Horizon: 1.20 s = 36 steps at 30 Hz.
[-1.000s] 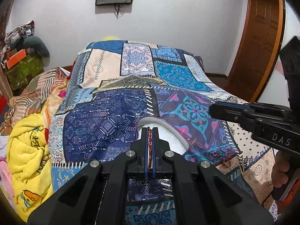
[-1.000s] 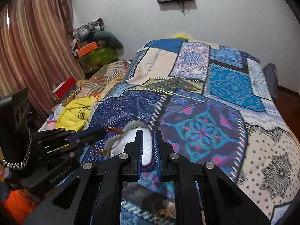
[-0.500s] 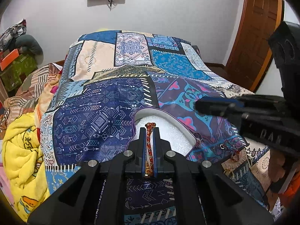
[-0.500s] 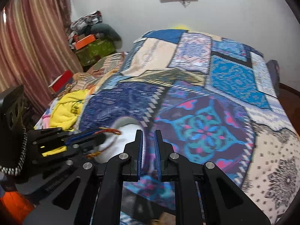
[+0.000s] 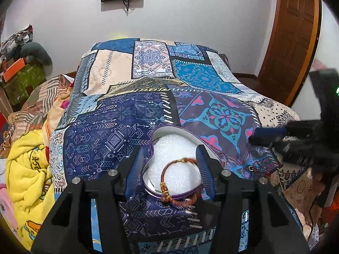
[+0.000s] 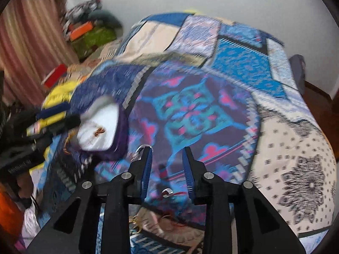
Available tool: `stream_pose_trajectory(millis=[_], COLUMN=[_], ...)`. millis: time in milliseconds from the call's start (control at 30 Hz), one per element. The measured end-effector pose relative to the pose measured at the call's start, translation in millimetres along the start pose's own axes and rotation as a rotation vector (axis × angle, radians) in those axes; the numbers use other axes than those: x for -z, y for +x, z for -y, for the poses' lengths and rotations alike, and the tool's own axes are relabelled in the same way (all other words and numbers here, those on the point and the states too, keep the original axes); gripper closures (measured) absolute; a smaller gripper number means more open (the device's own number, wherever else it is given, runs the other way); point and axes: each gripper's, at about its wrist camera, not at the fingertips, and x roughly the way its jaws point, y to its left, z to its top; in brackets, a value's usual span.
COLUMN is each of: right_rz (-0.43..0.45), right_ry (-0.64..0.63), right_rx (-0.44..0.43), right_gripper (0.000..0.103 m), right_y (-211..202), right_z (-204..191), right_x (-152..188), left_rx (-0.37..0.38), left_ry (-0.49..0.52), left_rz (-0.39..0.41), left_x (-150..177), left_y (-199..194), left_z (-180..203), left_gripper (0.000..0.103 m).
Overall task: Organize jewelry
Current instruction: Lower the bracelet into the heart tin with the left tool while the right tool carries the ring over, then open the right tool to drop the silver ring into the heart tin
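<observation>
A heart-shaped box (image 5: 167, 131) with a purple rim and white foam lining lies on the patterned bedspread. An orange-red braided bracelet (image 5: 169, 182) rests across its near rim, half on the foam. My left gripper (image 5: 169, 158) stands open around the bracelet, fingers apart and touching nothing. In the blurred right wrist view the same box (image 6: 99, 127) lies to the left. My right gripper (image 6: 167, 152) is open over the bedspread, and small rings (image 6: 139, 150) and red-threaded pieces (image 6: 169, 192) lie by its fingers. More loose jewelry (image 5: 254, 168) lies right of the box.
The patchwork bedspread (image 5: 190, 74) covers the whole bed. A yellow blanket (image 5: 27, 169) is bunched at its left side. Boxes and clothes (image 5: 19, 72) pile up against the left wall. A wooden door (image 5: 290, 31) stands at the right.
My left gripper opened and let the bracelet drop onto the box's near rim. My right gripper opened too and swung right and down, towards the loose jewelry; its view is blurred.
</observation>
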Motion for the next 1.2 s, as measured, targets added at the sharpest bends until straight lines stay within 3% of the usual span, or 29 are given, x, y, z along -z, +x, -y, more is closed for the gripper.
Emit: stream_pose_trajectory(millis=[200,367,700,900,1067,1200], right_rz=[-0.051,-0.058,-0.043,0.038,0.109,0.113], right_ry=[-0.131,-0.127,-0.12,-0.109,-0.115,-0.142], right_rx=[0.012,0.011,0.017,0.041,-0.012,-0.054], right_gripper=[0.072,0.072,0.077,0.077,0.077,0.077], right_y=[24,35,37,8,-14,-11], right_z=[-29,-25,-25,-31,-48,-67], right_x=[9,4,4,-6,-21,-29], left_rx=[-0.029,-0.077,-0.083,-0.083,-0.091,-0.099], left_ry=[0.03,0.045,-0.008,0.005,0.002,-0.009], left_rz=[0.028,0.039,0.029,0.044,0.056,0.064], left_x=[3,9,18,19,18,18], left_y=[-15,-22,-23,-32,-40,-45], left_z=[3,0,-14,-12,-13,-16], left_gripper=[0.041,0.041,0.041,0.041,0.041,0.041])
